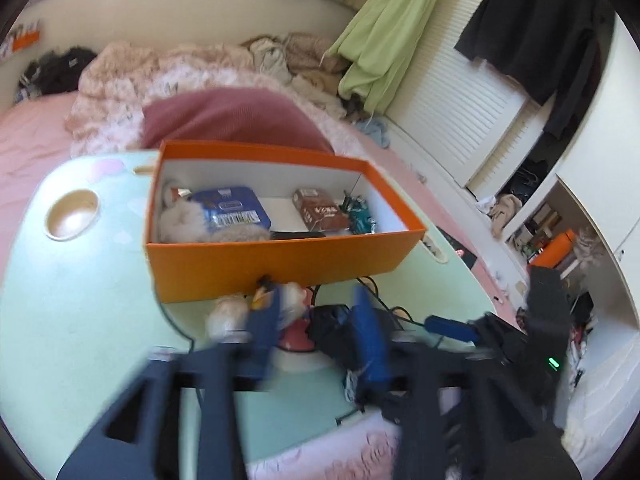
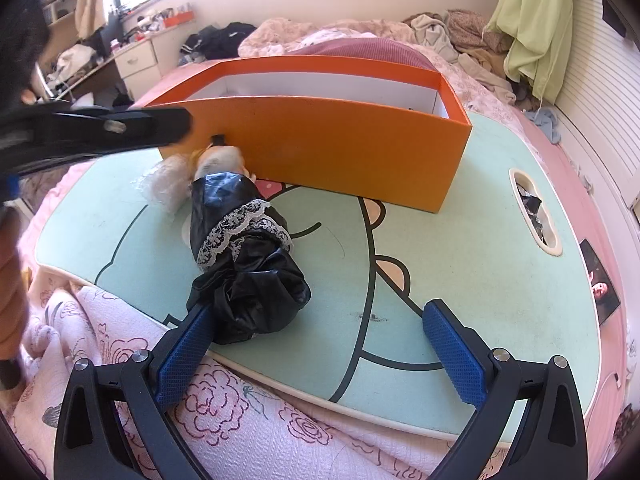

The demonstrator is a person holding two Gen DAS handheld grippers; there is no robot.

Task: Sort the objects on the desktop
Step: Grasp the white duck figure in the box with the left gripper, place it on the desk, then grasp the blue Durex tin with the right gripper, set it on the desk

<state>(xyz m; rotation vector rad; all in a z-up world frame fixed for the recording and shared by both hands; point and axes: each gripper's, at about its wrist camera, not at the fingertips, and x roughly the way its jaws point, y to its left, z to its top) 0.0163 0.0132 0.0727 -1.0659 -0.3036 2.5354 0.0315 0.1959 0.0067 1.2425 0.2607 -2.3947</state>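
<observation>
A doll with pale hair and a black lace-trimmed dress lies on the mint-green lap table, its head against the front wall of an open orange box. My left gripper hovers open over the doll's head end, one blue finger on each side and neither pressing on it. The orange box holds a blue tin, a brown packet, a fluffy white thing and green wrappers. My right gripper stands open at the table's near edge, its left finger beside the skirt hem.
The table rests on a bed with pink floral bedding. A round cup recess sits at the table's left end and a handle slot at its right. A photo card lies beside the table. Piled clothes lie behind the box.
</observation>
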